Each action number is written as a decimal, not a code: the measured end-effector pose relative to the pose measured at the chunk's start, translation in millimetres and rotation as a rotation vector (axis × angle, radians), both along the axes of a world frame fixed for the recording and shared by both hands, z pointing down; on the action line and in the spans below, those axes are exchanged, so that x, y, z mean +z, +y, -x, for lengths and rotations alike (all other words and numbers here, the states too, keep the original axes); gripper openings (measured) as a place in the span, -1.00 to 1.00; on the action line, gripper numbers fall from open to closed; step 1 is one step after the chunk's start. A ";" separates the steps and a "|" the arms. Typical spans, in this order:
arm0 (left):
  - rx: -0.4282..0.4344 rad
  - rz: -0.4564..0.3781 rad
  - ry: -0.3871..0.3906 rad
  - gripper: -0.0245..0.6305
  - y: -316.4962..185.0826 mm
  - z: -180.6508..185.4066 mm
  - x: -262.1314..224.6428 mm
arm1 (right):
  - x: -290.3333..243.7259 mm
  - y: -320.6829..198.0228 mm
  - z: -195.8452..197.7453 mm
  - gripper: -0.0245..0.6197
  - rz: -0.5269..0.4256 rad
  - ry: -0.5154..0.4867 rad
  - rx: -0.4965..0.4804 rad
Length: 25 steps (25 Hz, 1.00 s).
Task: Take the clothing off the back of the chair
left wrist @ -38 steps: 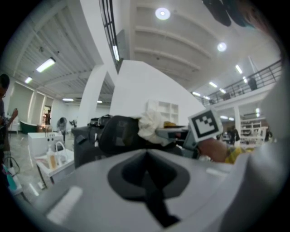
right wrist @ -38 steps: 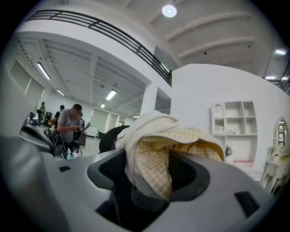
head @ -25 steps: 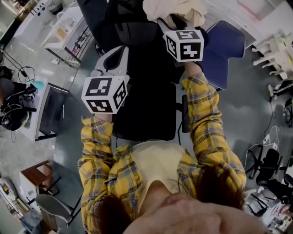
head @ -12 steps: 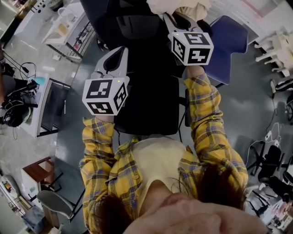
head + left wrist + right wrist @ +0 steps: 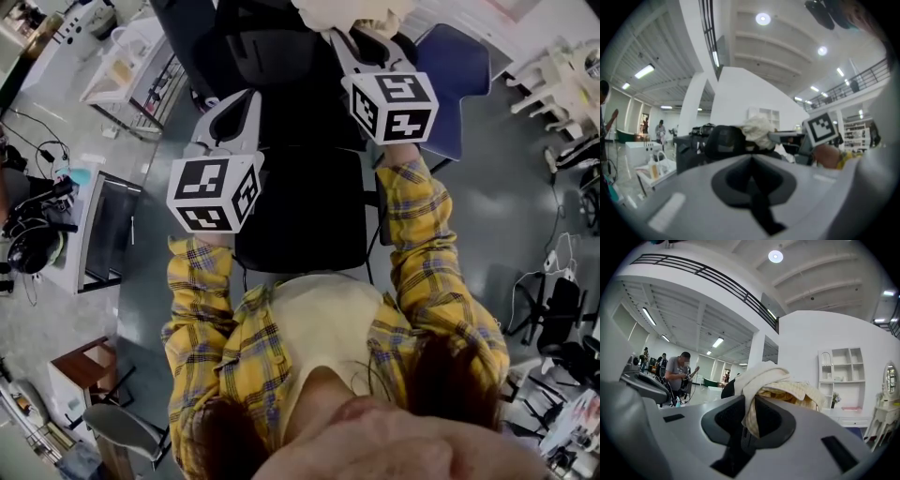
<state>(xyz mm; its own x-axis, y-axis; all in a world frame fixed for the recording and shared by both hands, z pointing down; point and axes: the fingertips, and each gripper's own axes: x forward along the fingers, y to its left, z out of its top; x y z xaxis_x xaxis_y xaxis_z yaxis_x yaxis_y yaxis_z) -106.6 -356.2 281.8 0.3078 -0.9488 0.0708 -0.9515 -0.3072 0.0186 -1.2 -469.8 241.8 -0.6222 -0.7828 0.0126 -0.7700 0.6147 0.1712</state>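
A cream bundle of clothing (image 5: 352,11) lies bunched on top of the black office chair's back (image 5: 272,56), at the top edge of the head view. My right gripper (image 5: 343,42) reaches level to it, and a fold of the cloth (image 5: 752,404) is pinched between its jaws, with the rest piled just beyond them. My left gripper (image 5: 228,101) hovers beside the chair back, left of the clothing (image 5: 757,131). Its jaws (image 5: 752,164) meet with nothing between them. The chair seat (image 5: 300,206) is below both arms.
A blue chair (image 5: 459,75) stands right of the black one. A white cart (image 5: 131,66) is at upper left, with a low desk and dark screen (image 5: 103,225) and headphones (image 5: 33,248) at the left. White furniture (image 5: 562,84) stands at the right. People (image 5: 679,373) stand far off.
My right gripper has shifted right and back toward me, keeping the cloth at its jaws. My left gripper has barely shifted.
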 end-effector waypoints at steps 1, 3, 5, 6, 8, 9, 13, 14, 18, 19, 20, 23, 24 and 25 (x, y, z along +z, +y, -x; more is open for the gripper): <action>0.004 -0.004 -0.002 -0.91 3.3 -0.2 -0.6 | 0.2 5.4 0.0 -0.72 -0.005 0.005 0.003; 0.010 -0.013 -0.003 -0.91 9.2 -0.9 -1.7 | 0.7 15.8 -0.8 -0.72 -0.010 0.011 0.009; 0.013 -0.022 -0.001 -0.91 14.6 -1.3 -3.3 | 0.1 25.8 -2.2 -0.72 -0.016 0.012 0.014; 0.013 -0.027 0.002 -0.91 17.3 -1.3 -4.3 | -0.4 30.8 -3.0 -0.72 -0.019 0.013 0.016; 0.011 -0.037 0.006 -0.91 22.8 -0.3 -6.3 | -1.2 40.6 -3.9 -0.72 -0.025 0.017 0.019; 0.010 -0.043 0.009 -0.91 25.6 0.7 -7.3 | -1.3 45.5 -4.0 -0.72 -0.028 0.020 0.021; 0.012 -0.061 0.024 -0.91 38.5 5.0 -11.9 | -2.5 66.4 -4.0 -0.71 -0.037 0.023 0.026; 0.014 -0.066 0.027 -0.91 41.4 5.5 -13.5 | -3.1 71.5 -4.1 -0.72 -0.039 0.023 0.028; 0.024 -0.078 0.034 -0.91 51.8 6.3 -16.3 | -2.6 89.3 -6.0 -0.71 -0.041 0.015 0.036; 0.028 -0.078 0.035 -0.91 54.2 6.0 -16.2 | -2.2 93.6 -7.0 -0.72 -0.039 0.011 0.037; 0.032 -0.077 0.037 -0.91 56.4 5.6 -15.9 | -2.0 97.9 -8.1 -0.71 -0.037 0.007 0.037; 0.043 -0.074 0.043 -0.91 61.9 4.3 -14.4 | -2.4 111.4 -10.3 -0.72 -0.037 -0.003 0.039; 0.047 -0.074 0.044 -0.91 63.6 4.1 -13.8 | -2.8 116.2 -10.6 -0.71 -0.039 -0.007 0.040; 0.051 -0.073 0.046 -0.91 65.2 4.2 -13.3 | -3.4 121.2 -10.7 -0.71 -0.042 -0.011 0.041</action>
